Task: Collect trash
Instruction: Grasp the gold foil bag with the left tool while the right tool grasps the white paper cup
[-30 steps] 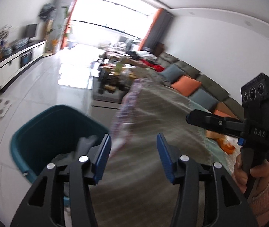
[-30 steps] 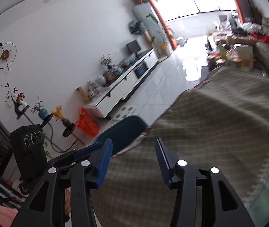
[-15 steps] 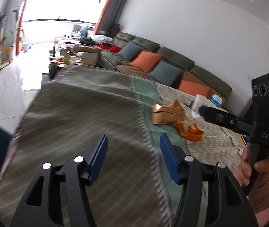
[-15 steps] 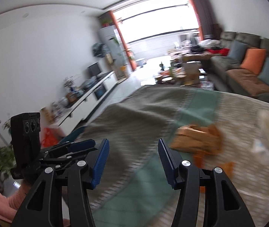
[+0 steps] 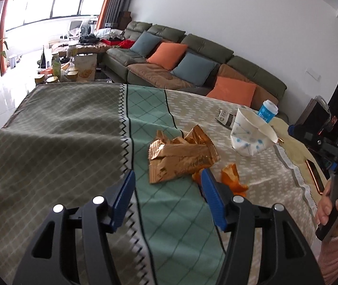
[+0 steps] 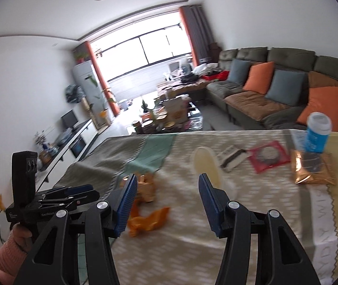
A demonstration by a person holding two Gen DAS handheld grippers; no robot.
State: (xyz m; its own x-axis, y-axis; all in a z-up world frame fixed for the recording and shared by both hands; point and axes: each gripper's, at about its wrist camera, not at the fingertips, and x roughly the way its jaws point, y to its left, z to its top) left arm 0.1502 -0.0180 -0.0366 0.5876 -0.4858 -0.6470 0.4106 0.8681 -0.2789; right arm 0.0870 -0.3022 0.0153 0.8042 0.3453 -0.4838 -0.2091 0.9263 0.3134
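A crumpled gold wrapper [image 5: 180,156] lies on the cloth-covered table, just beyond my open, empty left gripper [image 5: 167,191]. Orange peel [image 5: 234,180] lies to its right, and a crushed white paper cup [image 5: 252,135] farther right. In the right wrist view my right gripper [image 6: 167,196] is open and empty above the orange peel [image 6: 148,220], with the gold wrapper [image 6: 146,187] and the paper cup [image 6: 207,166] beyond. A red packet [image 6: 267,155], a black-and-white wrapper [image 6: 233,158] and a gold bag [image 6: 312,168] lie farther right.
A blue-and-white cup [image 6: 317,135] stands upright at the table's far edge, also in the left view [image 5: 267,112]. A phone [image 5: 315,175] lies on the yellow cloth at right. A sofa [image 5: 192,64] runs behind the table. A cluttered low table [image 6: 166,116] stands beyond.
Both grippers have swung away from the teal bin at the table's left end toward the trash in the table's middle. Both stay open and empty.
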